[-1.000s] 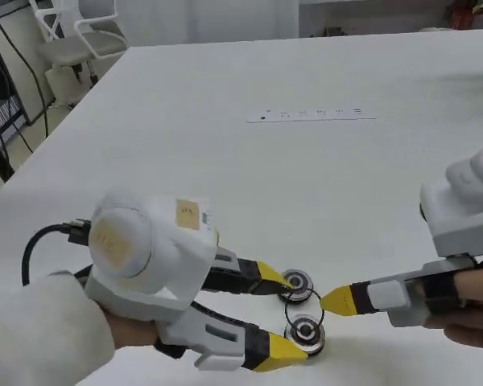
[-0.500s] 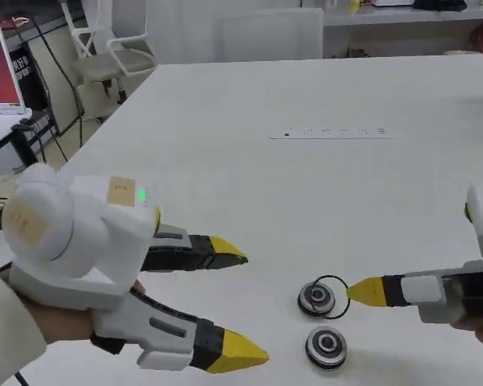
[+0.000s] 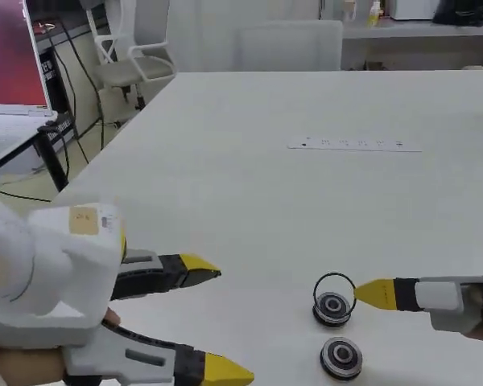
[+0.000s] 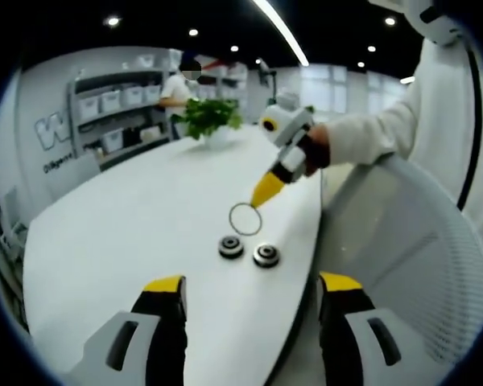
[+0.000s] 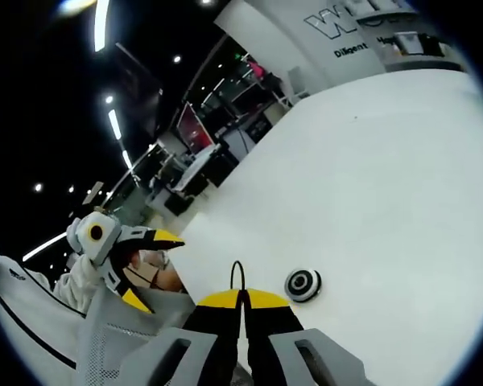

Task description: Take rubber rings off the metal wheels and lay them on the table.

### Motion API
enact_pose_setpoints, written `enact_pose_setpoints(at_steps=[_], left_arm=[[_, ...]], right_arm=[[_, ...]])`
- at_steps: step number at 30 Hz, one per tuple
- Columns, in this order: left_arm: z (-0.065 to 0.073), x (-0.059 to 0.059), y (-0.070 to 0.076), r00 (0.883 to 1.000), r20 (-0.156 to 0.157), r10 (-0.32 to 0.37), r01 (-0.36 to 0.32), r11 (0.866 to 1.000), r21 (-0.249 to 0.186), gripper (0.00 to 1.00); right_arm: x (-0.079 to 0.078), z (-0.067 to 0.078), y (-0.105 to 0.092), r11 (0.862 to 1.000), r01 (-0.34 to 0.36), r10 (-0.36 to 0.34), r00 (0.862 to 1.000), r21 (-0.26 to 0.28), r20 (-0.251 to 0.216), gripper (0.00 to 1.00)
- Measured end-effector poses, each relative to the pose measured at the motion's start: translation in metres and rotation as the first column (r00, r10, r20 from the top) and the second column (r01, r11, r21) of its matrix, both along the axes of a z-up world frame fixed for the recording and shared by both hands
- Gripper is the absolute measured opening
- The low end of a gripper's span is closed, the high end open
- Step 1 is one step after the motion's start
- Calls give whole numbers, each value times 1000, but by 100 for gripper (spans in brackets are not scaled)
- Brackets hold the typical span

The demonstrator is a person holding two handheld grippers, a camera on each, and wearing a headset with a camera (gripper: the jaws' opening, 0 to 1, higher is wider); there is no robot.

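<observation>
table (image 3: 249, 185): near wheel (image 3: 341, 357) before far wheel (image 3: 332, 309) | ring (image 3: 334, 287) just above far wheel

A wide white worktop (image 3: 249, 185) is stretching toward a white office chair (image 3: 137, 68) and a low shelf (image 3: 410, 30) along the far wall. A red screen (image 3: 4, 48) is glowing at the left. Ceiling strip lights (image 4: 278, 28) are shining over storage shelves (image 4: 113, 104) and a leafy plant (image 4: 209, 117).
</observation>
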State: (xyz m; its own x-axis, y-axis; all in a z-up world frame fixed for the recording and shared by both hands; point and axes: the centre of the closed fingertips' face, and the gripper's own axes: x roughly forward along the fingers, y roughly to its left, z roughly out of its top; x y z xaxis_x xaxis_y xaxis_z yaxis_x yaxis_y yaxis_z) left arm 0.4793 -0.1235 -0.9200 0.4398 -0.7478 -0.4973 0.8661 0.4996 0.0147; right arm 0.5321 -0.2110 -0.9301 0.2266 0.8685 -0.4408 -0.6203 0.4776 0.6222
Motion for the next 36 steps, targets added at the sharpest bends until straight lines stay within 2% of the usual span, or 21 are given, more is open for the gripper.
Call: enact_pose_setpoints(at_steps=[4, 8, 12, 18, 22, 26, 29, 32, 36], left_arm=[[-5, 2, 0, 1000, -4, 10, -10, 1000, 17, 68], [-5, 4, 1, 1000, 2, 13, -13, 1000, 14, 68], [-9, 5, 1, 1000, 11, 24, -24, 999, 29, 68], [-13, 2, 0, 1000, 7, 7, -8, 999, 53, 69], [-17, 3, 2, 1000, 17, 4, -5, 997, 81, 69], [-16, 3, 4, 1000, 30, 8, -11, 996, 87, 68], [-16, 5, 6, 999, 39, 14, -17, 996, 92, 68], [-19, 4, 7, 999, 38, 13, -17, 994, 107, 68], [-21, 3, 7, 999, 50, -3, -4, 991, 135, 67]], right_arm=[[-4, -1, 6, 1000, -15, 15, 1000, -11, 10, 0], [-9, -4, 12, 999, -35, 36, 999, -31, 16, 0], [-14, -7, 17, 998, -52, 52, 998, -44, 16, 0], [-22, -15, 28, 992, -87, 90, 996, -87, 25, 0], [-25, -23, 33, 987, -100, 105, 994, -123, 30, 0], [-23, -30, 38, 992, -74, 74, 997, -103, -4, 0], [-27, -44, 41, 982, -98, 100, 995, -163, 0, 0], [-31, -60, 46, 964, -142, 148, 989, -227, 11, 0], [-32, -70, 53, 954, -163, 172, 985, -251, 13, 0]])
